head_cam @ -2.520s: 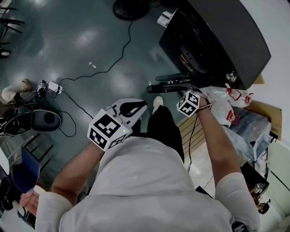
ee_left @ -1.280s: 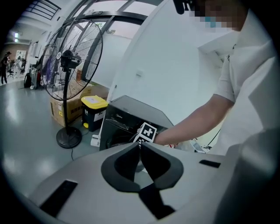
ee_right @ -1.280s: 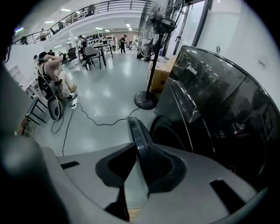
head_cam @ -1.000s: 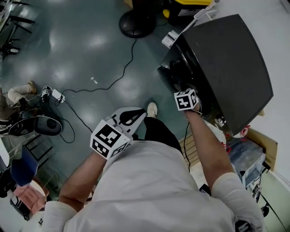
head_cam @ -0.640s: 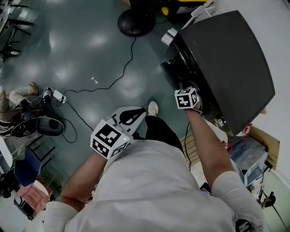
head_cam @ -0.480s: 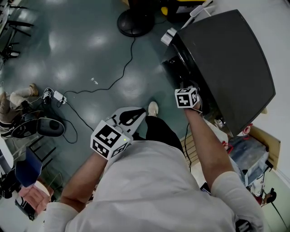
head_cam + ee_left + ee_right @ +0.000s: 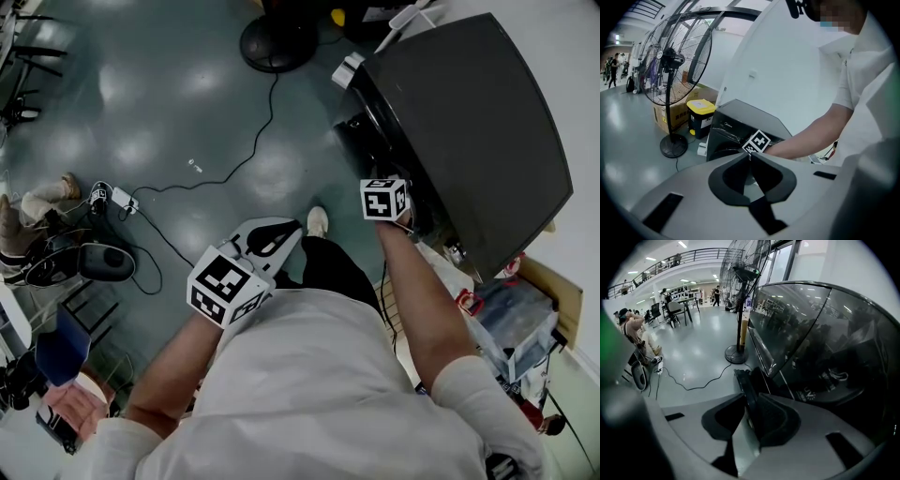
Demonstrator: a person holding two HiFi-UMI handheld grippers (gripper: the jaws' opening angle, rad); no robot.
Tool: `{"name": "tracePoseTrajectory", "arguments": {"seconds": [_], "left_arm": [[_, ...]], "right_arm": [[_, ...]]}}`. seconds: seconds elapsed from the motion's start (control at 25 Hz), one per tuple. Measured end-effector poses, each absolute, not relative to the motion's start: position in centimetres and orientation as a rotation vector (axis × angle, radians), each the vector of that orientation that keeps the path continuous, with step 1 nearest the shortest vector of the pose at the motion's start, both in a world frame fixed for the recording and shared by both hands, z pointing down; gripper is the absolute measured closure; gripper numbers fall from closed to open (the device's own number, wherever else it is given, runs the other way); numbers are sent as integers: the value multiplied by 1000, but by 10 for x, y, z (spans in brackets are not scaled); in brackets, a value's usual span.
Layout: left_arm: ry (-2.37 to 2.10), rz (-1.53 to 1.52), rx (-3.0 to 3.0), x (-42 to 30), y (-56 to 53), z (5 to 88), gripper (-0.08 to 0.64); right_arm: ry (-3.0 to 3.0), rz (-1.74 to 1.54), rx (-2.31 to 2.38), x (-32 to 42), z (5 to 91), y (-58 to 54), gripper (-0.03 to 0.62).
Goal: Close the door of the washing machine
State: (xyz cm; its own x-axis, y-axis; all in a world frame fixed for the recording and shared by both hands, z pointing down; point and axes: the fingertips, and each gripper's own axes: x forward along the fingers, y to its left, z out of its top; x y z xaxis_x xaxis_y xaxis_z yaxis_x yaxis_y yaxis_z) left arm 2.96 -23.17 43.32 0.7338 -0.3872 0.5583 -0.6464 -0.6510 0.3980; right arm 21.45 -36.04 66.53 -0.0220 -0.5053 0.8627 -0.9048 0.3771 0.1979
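1. Glossy grey-green floor [image 7: 169, 112] of a big, bright hall fills the head view, with white walls behind.
2. The dark washing machine [image 7: 478, 131] stands at the upper right of that view, its front facing the floor's open side.
3. A tall fan [image 7: 675, 70] stands near the machine's far corner.
4. A person in a white top stands just in front of the machine, right arm stretched to its front and left arm held back by the body.
5. The door [image 7: 746, 385] is at the machine's front. Its thin dark edge runs up between the right gripper's jaws, and whether it is fully latched cannot be told.
6. The right gripper [image 7: 750, 397] is clamped on that door edge, one jaw on each side of it, touching.
7. The left gripper [image 7: 749, 155] hangs well apart from the machine above the floor. Its jaw tips meet with nothing between them.
8. A box [image 7: 663, 117] and a yellow-lidded bin [image 7: 701, 117] sit side by side beyond the machine, near the fan's base.
9. A black cable [image 7: 248, 141] snakes over the floor from the fan's base towards the left.
10. One pale shoe [image 7: 317, 221] shows between the two grippers.
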Motion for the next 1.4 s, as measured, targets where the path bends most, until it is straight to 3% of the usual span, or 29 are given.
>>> {"name": "tracePoseTrajectory", "arguments": {"seconds": [0.88, 1.4], "left_arm": [[-765, 575, 2332, 9, -194, 435, 535], [-712, 545, 2434, -20, -166, 412, 535]], "right_arm": [[-1592, 524, 1374, 220, 663, -358, 474], [-1775, 534, 1268, 186, 616, -312, 518]]}}
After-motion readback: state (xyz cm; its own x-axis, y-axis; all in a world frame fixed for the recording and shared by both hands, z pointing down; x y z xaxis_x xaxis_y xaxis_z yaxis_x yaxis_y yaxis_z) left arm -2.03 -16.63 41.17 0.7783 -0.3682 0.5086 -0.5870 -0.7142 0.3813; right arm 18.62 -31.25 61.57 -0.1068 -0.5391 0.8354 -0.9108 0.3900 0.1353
